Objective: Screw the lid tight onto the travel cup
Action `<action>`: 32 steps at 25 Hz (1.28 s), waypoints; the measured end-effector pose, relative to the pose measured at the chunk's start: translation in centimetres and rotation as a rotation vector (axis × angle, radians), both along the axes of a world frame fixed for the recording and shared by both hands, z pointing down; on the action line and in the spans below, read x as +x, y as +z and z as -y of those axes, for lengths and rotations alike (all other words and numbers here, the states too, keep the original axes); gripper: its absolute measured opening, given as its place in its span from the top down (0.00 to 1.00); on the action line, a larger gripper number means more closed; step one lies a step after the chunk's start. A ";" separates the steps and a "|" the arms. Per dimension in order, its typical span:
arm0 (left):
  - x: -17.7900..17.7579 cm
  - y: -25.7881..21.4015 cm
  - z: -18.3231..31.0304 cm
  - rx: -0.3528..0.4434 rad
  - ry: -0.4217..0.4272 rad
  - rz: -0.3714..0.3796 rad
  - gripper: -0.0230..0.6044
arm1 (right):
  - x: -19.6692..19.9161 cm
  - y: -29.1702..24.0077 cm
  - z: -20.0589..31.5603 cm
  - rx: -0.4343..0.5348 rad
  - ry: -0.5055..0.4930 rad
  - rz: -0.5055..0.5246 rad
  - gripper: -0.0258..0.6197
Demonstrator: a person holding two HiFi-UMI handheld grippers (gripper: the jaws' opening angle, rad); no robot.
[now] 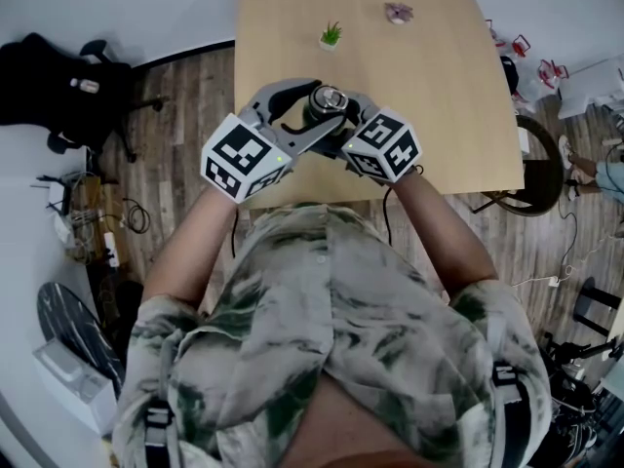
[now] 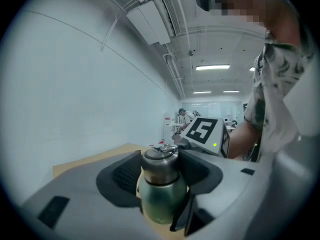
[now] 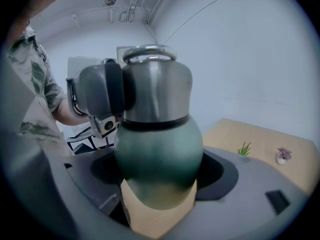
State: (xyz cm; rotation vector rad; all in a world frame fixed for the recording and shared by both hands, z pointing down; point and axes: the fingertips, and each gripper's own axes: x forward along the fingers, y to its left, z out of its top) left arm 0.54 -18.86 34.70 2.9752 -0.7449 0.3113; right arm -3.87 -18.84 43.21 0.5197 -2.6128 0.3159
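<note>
A travel cup with a green body [image 3: 159,149] and a steel lid [image 3: 157,91] with a ring handle stands upright near the front of the wooden table [image 1: 429,115]. My left gripper [image 2: 161,171] is shut on the lid [image 2: 160,165], one pad on each side of it. My right gripper [image 3: 159,176] is lower down, shut on the green body, and the left gripper's pad [image 3: 107,91] shows against the lid. From the head view, both grippers, left [image 1: 292,115] and right [image 1: 343,130], meet round the cup [image 1: 328,98]. The cup's base is hidden.
A small potted plant [image 1: 331,35] and a small pinkish object [image 1: 398,12] sit at the table's far end. A black office chair [image 1: 58,91] stands on the floor at the left, another chair [image 1: 541,178] at the right, with cables and clutter around.
</note>
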 end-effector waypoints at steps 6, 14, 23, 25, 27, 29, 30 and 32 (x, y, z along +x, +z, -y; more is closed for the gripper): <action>-0.1 -0.3 -0.7 -0.004 0.188 -0.015 0.57 | -0.2 -0.3 -0.7 0.002 -0.067 0.004 0.34; 0.0 -0.2 -0.1 0.005 0.065 -0.005 0.55 | 0.0 0.0 -0.2 -0.026 -0.012 0.015 0.34; 0.5 0.3 0.5 0.029 -0.194 0.042 0.54 | 0.3 0.3 0.2 -0.030 0.024 0.006 0.34; 0.6 0.3 0.6 0.025 -0.210 0.044 0.54 | 0.4 0.3 0.3 -0.028 0.030 0.004 0.34; 0.6 0.3 0.6 0.024 -0.207 0.043 0.55 | 0.3 0.3 0.3 -0.026 0.032 0.001 0.34; 0.5 0.4 0.5 0.021 -0.182 0.041 0.55 | 0.3 0.3 0.2 -0.023 0.028 -0.003 0.34; 0.5 0.4 0.4 0.018 -0.160 0.037 0.55 | 0.2 0.3 0.1 -0.021 0.023 -0.004 0.34; 0.4 0.4 0.2 0.018 -0.105 0.028 0.55 | 0.2 0.2 0.0 -0.016 0.010 -0.001 0.34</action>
